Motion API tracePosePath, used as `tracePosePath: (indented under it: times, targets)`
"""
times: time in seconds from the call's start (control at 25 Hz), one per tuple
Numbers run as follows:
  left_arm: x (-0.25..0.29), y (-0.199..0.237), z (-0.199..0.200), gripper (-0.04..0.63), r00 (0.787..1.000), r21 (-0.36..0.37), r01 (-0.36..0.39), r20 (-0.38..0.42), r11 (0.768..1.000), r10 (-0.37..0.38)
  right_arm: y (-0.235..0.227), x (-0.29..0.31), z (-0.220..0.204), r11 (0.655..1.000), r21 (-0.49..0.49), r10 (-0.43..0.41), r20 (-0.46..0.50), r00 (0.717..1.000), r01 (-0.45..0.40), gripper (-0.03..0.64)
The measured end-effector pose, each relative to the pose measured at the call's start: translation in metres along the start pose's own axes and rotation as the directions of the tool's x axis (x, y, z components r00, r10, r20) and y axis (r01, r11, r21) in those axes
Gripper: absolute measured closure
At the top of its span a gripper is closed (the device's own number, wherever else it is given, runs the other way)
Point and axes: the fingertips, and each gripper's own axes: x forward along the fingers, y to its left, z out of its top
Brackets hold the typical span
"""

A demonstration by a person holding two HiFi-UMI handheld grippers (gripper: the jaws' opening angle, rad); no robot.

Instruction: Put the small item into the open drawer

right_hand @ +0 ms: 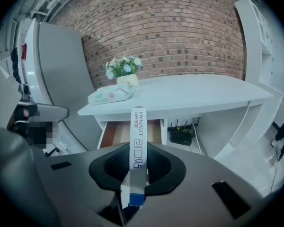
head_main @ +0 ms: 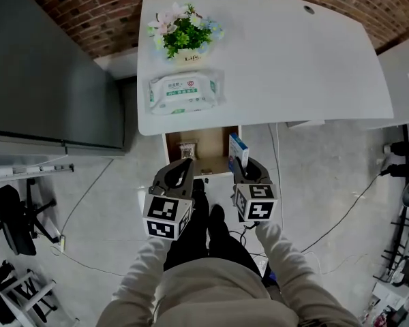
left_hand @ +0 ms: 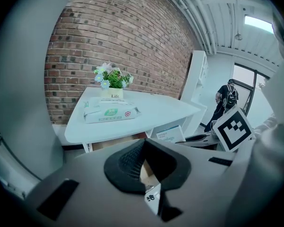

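Note:
The open wooden drawer sticks out under the front edge of the white table. My right gripper is shut on a slim white-and-blue box, held upright over the drawer's right side. In the right gripper view the box stands between the jaws of the right gripper, with the drawer beyond it. My left gripper hovers at the drawer's front left. In its own view the left gripper is shut on a small tan-and-white card pack.
A potted plant and a pack of wet wipes sit on the table's left part. A small brown item shows in the drawer beyond my left fingertips. A grey cabinet stands left; cables trail on the floor at right.

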Motion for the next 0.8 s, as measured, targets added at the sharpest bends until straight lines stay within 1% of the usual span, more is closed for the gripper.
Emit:
tracePosePath:
  times: [0.16,0.4,0.8]
  targets:
    - [0.011,0.005,-0.006,0.578,1.0,-0.012,0.008,-0.012,1.0,-0.008,-0.007,0.017,-0.006,1.0,0.001,-0.014,-0.027,1.0,0.014,0.523]
    - [0.021,0.017,-0.012,0.578,1.0,-0.025,0.008,-0.029,1.0,-0.009,-0.005,0.045,-0.019,1.0,-0.011,-0.019,-0.067,0.998,0.019,0.523]
    - [0.036,0.02,-0.021,0.578,0.999,-0.05,0.008,-0.041,0.999,-0.01,-0.012,0.079,-0.039,0.999,-0.041,-0.034,-0.139,0.99,0.029,0.523]
